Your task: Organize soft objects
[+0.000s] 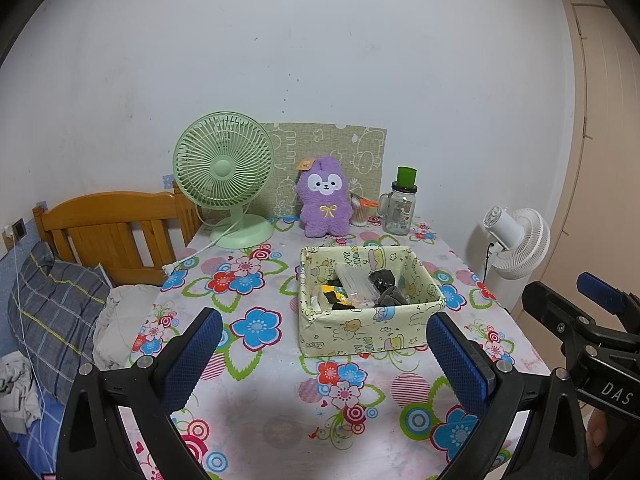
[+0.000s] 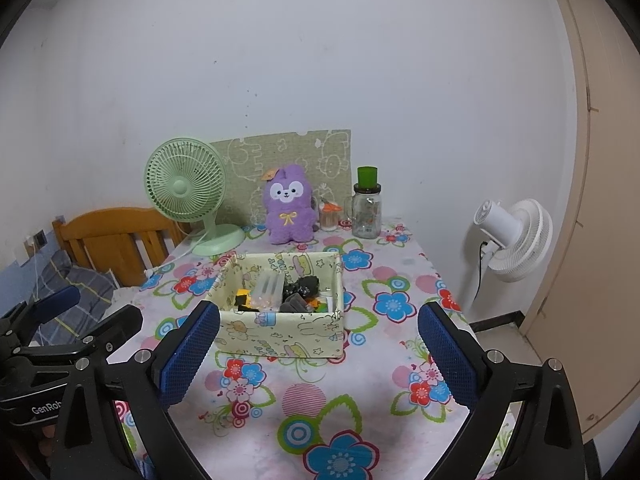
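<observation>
left tool [image 1: 320, 354] spread, empty | right tool [image 2: 318, 354] spread, empty | plush [image 1: 325, 202] upright behind box [image 1: 360, 334]

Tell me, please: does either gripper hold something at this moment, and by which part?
Nothing is held. The left gripper and the right gripper are both open above the table, with only air between their fingers.
</observation>
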The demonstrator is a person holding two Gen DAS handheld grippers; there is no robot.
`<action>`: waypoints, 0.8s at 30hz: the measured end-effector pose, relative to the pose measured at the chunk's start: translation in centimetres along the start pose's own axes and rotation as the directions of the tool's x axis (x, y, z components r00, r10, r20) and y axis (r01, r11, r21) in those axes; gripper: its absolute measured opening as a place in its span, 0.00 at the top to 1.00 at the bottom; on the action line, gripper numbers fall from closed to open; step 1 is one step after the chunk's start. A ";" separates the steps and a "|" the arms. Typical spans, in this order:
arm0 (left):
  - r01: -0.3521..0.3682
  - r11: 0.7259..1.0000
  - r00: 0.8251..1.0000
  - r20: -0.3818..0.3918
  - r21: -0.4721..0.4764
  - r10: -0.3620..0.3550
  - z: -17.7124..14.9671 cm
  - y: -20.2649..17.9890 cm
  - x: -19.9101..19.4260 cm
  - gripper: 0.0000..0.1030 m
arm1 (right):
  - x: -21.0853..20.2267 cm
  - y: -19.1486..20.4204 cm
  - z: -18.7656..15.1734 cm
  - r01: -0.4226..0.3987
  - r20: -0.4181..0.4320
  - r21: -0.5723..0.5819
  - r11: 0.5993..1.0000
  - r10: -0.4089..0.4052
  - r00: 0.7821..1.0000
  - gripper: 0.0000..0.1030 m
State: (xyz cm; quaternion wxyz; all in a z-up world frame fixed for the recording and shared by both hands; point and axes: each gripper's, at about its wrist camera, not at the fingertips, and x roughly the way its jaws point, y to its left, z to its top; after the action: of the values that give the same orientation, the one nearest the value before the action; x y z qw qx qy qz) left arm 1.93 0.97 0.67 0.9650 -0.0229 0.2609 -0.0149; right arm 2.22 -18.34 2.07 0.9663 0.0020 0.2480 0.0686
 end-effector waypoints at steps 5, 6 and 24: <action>0.001 1.000 1.000 -0.002 0.001 -0.001 0.0 0.0 0.0 0.00 | 0.0 0.0 0.0 0.001 0.000 -0.001 1.000 -0.001 1.000 0.02; 0.001 1.000 1.000 -0.003 0.000 -0.001 0.0 0.1 -0.1 0.00 | 0.0 0.0 0.0 0.001 -0.001 -0.001 1.000 -0.001 1.000 0.02; 0.001 1.000 1.000 -0.002 -0.001 -0.001 0.0 0.2 -0.1 0.00 | 0.1 0.1 0.0 0.001 -0.002 -0.002 1.000 -0.001 1.000 0.02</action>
State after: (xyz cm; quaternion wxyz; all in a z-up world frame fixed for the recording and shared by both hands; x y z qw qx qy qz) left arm 1.82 1.20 0.70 0.9647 -0.0233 0.2619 -0.0154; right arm 2.28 -18.24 2.01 0.9661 0.0010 0.2490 0.0682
